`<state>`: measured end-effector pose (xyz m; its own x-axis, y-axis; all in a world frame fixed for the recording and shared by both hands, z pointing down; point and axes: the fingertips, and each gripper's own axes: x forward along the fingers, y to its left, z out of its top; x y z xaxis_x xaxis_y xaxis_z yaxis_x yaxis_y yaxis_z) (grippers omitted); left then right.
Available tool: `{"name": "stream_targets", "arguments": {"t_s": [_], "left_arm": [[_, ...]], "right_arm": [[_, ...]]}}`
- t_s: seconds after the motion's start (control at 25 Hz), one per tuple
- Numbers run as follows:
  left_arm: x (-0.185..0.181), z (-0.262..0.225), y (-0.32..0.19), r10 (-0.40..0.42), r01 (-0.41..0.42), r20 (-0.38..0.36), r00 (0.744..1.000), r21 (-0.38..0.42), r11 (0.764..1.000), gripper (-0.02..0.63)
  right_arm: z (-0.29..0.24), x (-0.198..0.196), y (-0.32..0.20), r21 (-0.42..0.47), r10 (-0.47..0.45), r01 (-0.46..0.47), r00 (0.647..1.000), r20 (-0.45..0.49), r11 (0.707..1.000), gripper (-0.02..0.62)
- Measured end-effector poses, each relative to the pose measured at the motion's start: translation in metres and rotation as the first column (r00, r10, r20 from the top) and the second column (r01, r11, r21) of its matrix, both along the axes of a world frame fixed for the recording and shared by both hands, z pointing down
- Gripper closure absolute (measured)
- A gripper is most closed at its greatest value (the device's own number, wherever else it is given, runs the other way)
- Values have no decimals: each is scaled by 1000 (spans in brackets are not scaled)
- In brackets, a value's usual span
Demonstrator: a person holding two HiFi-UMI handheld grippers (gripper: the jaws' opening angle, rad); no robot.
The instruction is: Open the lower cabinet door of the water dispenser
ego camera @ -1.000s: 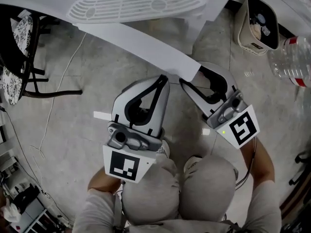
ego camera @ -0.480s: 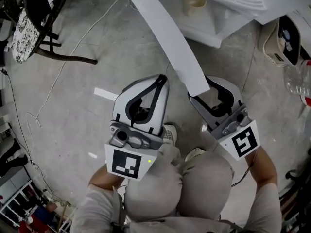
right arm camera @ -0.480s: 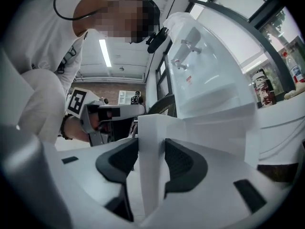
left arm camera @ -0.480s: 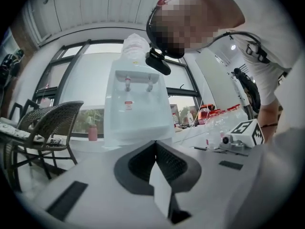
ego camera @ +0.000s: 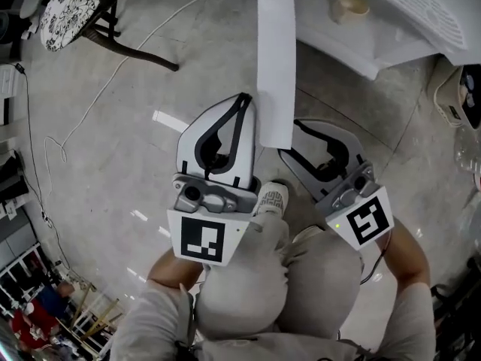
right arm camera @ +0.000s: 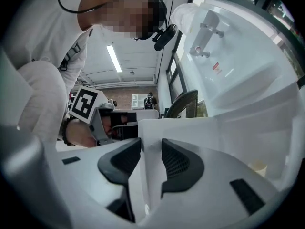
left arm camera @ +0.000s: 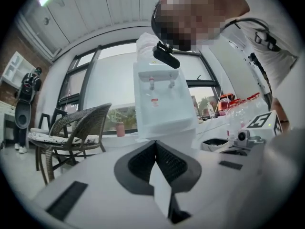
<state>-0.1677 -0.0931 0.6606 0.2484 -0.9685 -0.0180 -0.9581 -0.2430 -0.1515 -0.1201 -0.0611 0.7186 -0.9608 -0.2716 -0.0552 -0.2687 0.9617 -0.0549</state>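
the free edge of the cabinet door [ego camera: 274, 51] is pinched in the closing right gripper [ego camera: 301, 132] for leverage, the left gripper [ego camera: 242, 105] being clenched empty.

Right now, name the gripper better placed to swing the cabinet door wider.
Right. The free edge of the cabinet door stands between the closing jaws of the right gripper. The left gripper is shut and empty, beside the door.

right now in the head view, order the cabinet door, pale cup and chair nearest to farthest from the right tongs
The right gripper has its tongs closing.
1. cabinet door: its edge is between the tongs.
2. pale cup: upper right, past the door.
3. chair: far upper left.
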Motion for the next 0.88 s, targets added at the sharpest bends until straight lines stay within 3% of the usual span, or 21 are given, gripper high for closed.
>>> {"name": "stream_targets", "arguments": {"t_s": [0.44, 0.88], "left_arm": [[-82, -9, 29, -173, 172, 34, 984, 35, 984, 604], [-109, -4, 43, -209, 209, 8, 978, 44, 977, 604]], "right_arm": [[3, -85, 7, 4, -148, 148, 988, 31, 989, 463], [2, -131, -6, -1, -165, 165, 986, 36, 986, 536]]}}
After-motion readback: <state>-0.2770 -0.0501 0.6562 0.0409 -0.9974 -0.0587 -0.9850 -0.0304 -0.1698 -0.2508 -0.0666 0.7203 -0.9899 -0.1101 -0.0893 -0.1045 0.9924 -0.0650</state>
